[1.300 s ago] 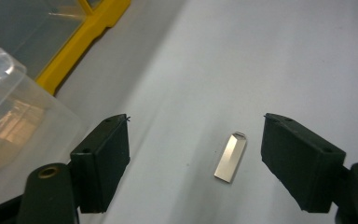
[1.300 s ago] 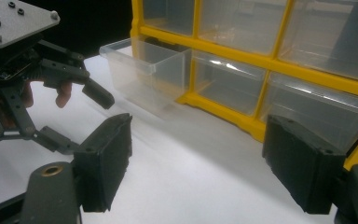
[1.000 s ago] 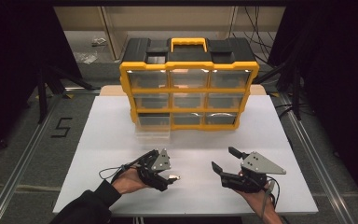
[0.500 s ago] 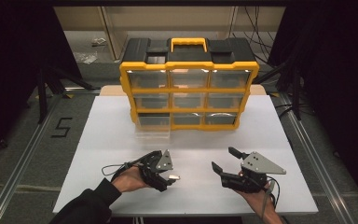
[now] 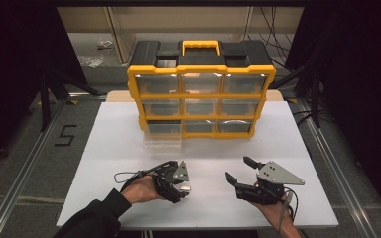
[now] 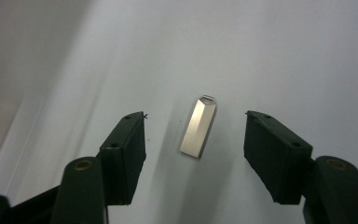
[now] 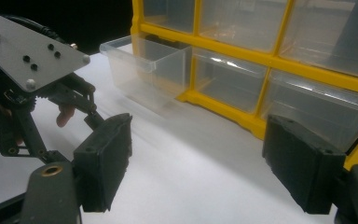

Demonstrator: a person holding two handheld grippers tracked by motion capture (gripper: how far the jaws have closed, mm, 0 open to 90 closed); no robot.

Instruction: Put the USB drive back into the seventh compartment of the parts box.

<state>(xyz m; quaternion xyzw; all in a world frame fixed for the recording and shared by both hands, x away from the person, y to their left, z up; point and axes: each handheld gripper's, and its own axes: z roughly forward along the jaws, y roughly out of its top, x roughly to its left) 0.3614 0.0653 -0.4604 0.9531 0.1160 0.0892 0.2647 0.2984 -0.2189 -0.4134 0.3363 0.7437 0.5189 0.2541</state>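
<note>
On the white tabletop [image 5: 104,148], nearer the person than the yellow drawer organiser [image 5: 201,96], the left gripper [image 5: 182,187] straddles a small metal USB flash drive [image 6: 198,126], its jaws closing in but not yet touching it, apparently to pick it up. The drive lies flat, long axis running away from the gripper, loop end farthest. The organiser's bottom-left clear drawer [image 7: 144,70] is pulled out, likely the drive's destination. Right of the drive, the right gripper [image 5: 239,169] waits spread and empty.

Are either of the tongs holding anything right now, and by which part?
Nothing is held. The left tongs have been closing around the silver USB stick, pads not touching. The right tongs stand open.
</note>
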